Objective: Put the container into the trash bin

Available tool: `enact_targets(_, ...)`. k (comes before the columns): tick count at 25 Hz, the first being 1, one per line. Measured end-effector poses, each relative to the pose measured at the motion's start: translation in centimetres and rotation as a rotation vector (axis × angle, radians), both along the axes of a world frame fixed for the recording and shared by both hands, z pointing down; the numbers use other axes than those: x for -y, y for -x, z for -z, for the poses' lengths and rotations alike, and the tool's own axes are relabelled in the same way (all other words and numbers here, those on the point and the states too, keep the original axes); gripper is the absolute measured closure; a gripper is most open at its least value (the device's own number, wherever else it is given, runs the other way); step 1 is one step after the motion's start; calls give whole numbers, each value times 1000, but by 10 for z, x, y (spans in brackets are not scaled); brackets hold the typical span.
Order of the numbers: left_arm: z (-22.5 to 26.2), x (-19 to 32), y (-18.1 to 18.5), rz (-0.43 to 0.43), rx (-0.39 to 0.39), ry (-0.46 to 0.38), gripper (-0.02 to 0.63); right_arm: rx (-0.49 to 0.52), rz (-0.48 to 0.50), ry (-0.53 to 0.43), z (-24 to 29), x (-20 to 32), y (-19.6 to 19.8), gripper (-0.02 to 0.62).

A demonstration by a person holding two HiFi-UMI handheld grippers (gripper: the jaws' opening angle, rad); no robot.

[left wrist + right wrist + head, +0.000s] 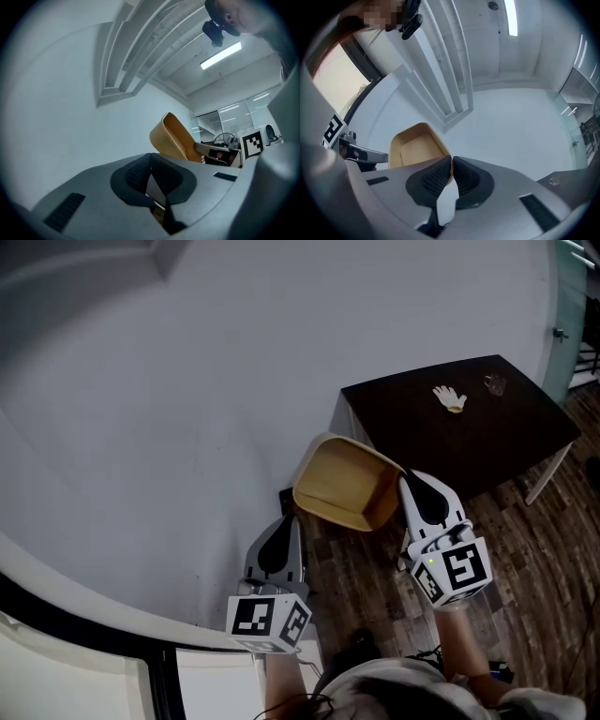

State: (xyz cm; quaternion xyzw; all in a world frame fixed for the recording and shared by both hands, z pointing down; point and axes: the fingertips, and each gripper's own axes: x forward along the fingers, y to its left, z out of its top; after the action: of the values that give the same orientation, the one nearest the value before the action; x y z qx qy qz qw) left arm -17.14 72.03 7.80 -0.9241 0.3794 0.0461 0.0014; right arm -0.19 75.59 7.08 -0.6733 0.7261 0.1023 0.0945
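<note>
A tan, open-topped container (347, 484) hangs tilted in the air in front of the white wall. My right gripper (405, 479) is shut on its right rim. In the right gripper view the pads (436, 178) pinch the thin edge of the container (417, 147). My left gripper (284, 523) is lower and to the left, shut with nothing in it, its tips just below the container's near corner. The left gripper view shows its own jaws (151, 157) closed and the container (176, 138) beyond them. No trash bin is clearly in view.
A dark table (506, 437) stands at the right, with a pale glove-like item (450, 397) and a small glass (495, 384) on it. Wooden floor (375, 577) lies below. A small dark object (286, 501) shows beside the wall, partly hidden by the container.
</note>
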Motion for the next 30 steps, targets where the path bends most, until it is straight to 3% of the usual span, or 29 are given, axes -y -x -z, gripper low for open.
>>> enact_targets(19,-8,124,24,-45,-10,14,586,-6,-43,-2,4,129,28,571)
enact_targets(30,-22,196,17,-18,-18,25,586,-4,-16,1,-5,207,17,571)
